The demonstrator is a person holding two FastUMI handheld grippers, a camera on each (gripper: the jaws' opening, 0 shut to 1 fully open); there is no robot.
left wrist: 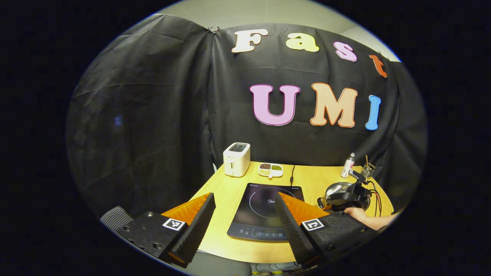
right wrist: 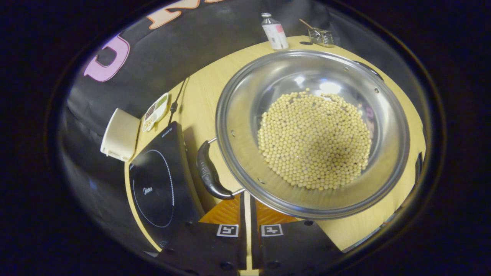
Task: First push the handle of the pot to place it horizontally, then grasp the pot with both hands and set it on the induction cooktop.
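A steel pot (right wrist: 238, 115) holding soybeans (right wrist: 314, 142) stands on the wooden table to the right of the black induction cooktop (right wrist: 153, 184). Its black side handle (right wrist: 209, 172) faces the cooktop. My right gripper (right wrist: 247, 205) is shut, its tips at the pot's near rim just beside the lower end of that handle. In the left gripper view the pot (left wrist: 337, 191) sits at the right with a hand (left wrist: 360, 215) next to it. My left gripper (left wrist: 244, 196) hangs open above the table's front edge, framing the cooktop (left wrist: 264, 214), nothing between its fingers.
A white toaster (left wrist: 236, 159) and a divided dish of grains (left wrist: 270, 170) stand at the back of the table (left wrist: 226, 191). A small bottle (right wrist: 274, 32) and a wire basket (right wrist: 321, 36) lie beyond the pot. The cooktop's cord (left wrist: 292, 173) runs toward the wall.
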